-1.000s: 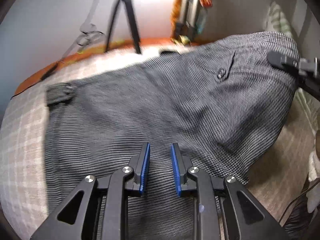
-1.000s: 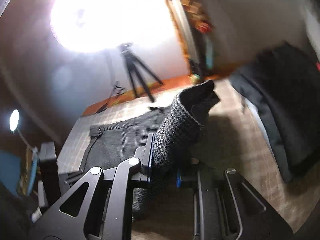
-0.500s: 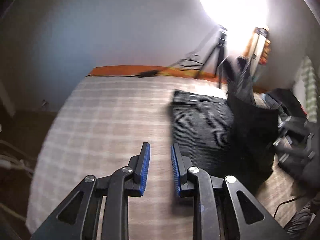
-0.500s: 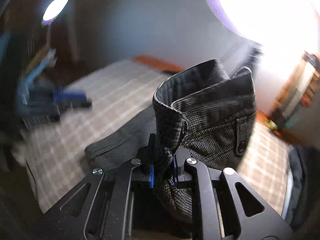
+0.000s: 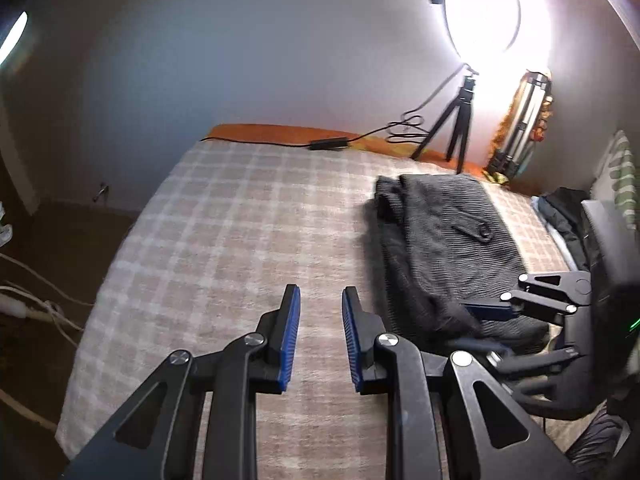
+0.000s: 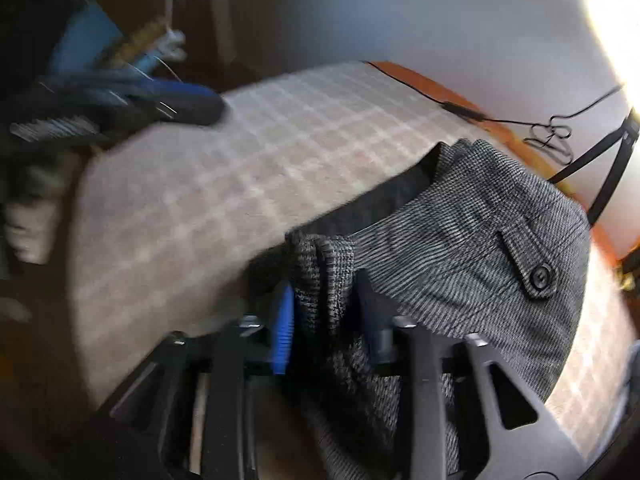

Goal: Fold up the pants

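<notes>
The grey checked pants [image 5: 444,240] lie folded over on the checked bed cover [image 5: 240,248], right of centre, with a buttoned pocket flap [image 5: 472,230] facing up. My left gripper [image 5: 318,320] is open and empty, above bare cover to the left of the pants. My right gripper [image 6: 324,312] has its jaws parted around the waistband edge [image 6: 320,264] of the pants; the cloth lies between the pads. It also shows in the left wrist view [image 5: 492,324], at the near edge of the pants.
A tripod [image 5: 456,120] with a bright ring light [image 5: 496,4] stands past the far edge of the bed, with a cable and power block [image 5: 328,144] on the orange border. Dark bags [image 5: 568,216] lie at the right. Floor and cables are at the left.
The right gripper carried the lifted waistband over and down onto the bed, and its jaws have opened. The left gripper moved off the pants to the left over bare cover.
</notes>
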### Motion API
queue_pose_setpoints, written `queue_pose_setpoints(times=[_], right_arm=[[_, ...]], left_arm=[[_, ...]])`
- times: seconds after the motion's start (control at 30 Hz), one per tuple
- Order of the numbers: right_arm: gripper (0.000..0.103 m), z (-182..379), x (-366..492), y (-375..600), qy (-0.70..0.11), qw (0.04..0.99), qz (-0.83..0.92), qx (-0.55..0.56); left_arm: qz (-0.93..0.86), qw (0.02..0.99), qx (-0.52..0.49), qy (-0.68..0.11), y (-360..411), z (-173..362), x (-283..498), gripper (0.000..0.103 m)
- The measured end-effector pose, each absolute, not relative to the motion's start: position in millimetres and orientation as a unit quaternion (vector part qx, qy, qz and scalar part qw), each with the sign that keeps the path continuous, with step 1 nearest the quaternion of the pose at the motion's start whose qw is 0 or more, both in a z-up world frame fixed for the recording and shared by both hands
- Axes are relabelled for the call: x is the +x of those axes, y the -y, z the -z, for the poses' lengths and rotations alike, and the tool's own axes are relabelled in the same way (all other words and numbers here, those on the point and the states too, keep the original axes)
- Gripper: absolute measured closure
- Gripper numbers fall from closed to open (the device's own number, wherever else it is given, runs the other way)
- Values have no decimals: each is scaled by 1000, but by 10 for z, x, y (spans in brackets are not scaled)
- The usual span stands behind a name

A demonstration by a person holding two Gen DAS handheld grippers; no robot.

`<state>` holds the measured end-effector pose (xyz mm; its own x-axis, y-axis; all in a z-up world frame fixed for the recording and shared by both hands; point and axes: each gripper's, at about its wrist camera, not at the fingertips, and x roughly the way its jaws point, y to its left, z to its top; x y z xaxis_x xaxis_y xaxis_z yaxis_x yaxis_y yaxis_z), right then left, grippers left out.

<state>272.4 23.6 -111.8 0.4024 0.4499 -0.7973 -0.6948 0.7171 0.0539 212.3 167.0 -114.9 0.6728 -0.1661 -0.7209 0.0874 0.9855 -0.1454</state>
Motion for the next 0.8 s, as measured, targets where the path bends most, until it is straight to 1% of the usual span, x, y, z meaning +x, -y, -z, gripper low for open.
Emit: queue_pose_setpoints(times=[0.03, 0.07, 0.2, 0.3, 0.37, 0.47, 0.63, 0.8], right_arm=[[54, 1041, 2693, -111, -423, 818, -372, -113], [53, 972, 2666, 15, -422, 814, -389, -87], [53, 737, 2695, 586, -403, 822, -402, -14], [53, 713, 2990, 966, -398, 856, -330, 9], [53, 773, 3227, 1115, -404, 861, -308, 31], [53, 914, 3534, 1143, -418, 861, -288, 34], [53, 1229, 3893, 1086, -442, 855, -268, 31], [53, 1400, 4087, 1193, -463, 847, -253, 63]], left_arm=[[78, 913, -47, -399, -1619, 1131, 2135, 84], [87, 912, -43, -399, -1540, 1118, 2143, 84], [131, 906, -19, -401, -1159, 1092, 2170, 84], [170, 894, -13, -415, -851, 1147, 2219, 84], [183, 887, -3, -423, -703, 1209, 2243, 84], [186, 877, 11, -443, -556, 1381, 2309, 84], [181, 858, -12, -480, -665, 1723, 2356, 84], [195, 862, -9, -468, -717, 1761, 2280, 84]])
